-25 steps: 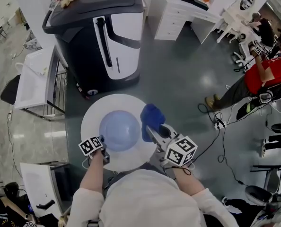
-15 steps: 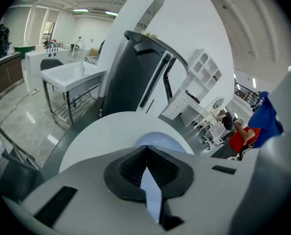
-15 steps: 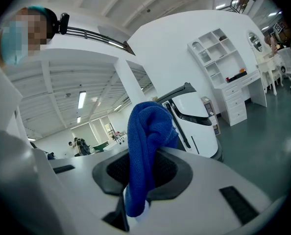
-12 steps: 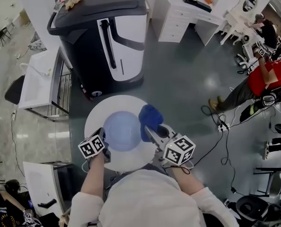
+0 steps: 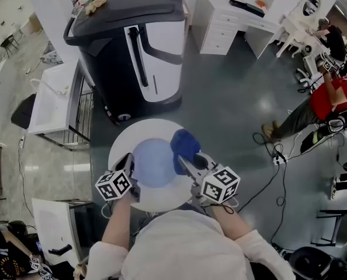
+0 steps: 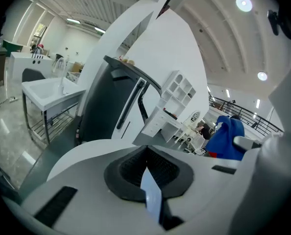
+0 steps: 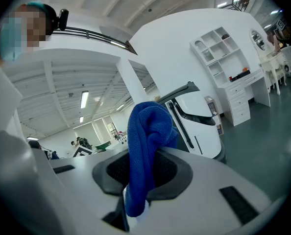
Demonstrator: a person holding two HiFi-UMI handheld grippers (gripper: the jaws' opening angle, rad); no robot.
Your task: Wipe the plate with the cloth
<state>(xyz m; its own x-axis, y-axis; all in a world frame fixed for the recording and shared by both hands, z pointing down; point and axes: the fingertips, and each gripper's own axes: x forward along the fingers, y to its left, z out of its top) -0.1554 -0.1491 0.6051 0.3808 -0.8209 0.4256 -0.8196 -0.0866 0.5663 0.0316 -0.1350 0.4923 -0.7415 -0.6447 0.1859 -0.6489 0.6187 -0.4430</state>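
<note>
A pale blue plate [image 5: 152, 163] lies over the round white table [image 5: 122, 144] in the head view. My left gripper [image 5: 130, 167] is shut on the plate's near-left rim; in the left gripper view that rim shows as a thin pale sliver [image 6: 152, 199] pinched between the jaws. The right gripper [image 5: 185, 163] is at the plate's right edge, shut on a bunched blue cloth [image 5: 186, 145]. In the right gripper view the cloth [image 7: 147, 146] stands up out of the jaws, and it also shows at the right of the left gripper view [image 6: 228, 137].
A large black-and-white machine [image 5: 132, 45] stands just beyond the table. A white sink unit [image 5: 51, 101] is at the left, white dressers [image 5: 238, 16] at the back. A person in red [image 5: 337, 95] sits at the right, with cables [image 5: 278, 156] on the grey floor.
My left gripper has closed on the plate's rim and risen with it. The right gripper has stayed put with the cloth.
</note>
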